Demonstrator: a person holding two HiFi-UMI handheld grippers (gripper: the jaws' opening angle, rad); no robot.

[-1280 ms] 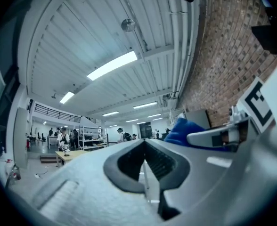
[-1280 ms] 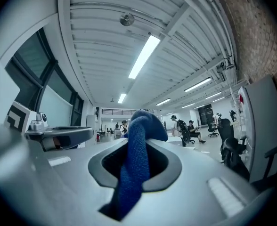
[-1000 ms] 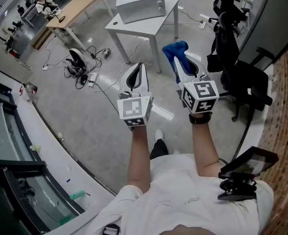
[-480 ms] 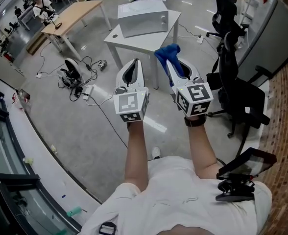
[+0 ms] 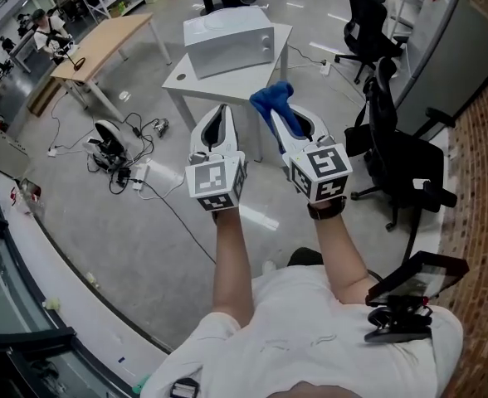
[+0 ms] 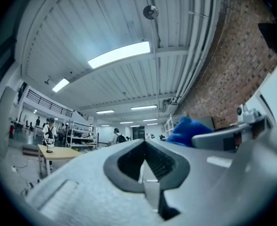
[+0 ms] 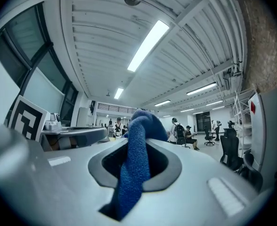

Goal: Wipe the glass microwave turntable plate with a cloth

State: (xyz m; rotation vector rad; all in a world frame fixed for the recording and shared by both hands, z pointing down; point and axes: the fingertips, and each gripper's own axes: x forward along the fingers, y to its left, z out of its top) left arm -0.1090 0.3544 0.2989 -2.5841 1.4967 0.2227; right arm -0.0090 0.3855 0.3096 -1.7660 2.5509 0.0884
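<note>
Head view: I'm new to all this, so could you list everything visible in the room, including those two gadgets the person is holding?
Microwave: one, pale grey, on the white table.
White table: one, top centre.
Wooden table: one, tan, top left.
Office chairs: at least two, black, right side.
Cables: a tangle, black, floor at left.
Cloth: one, blue, centre.
Left gripper: white, jaws together, empty.
Right gripper: white, shut on the cloth.
</note>
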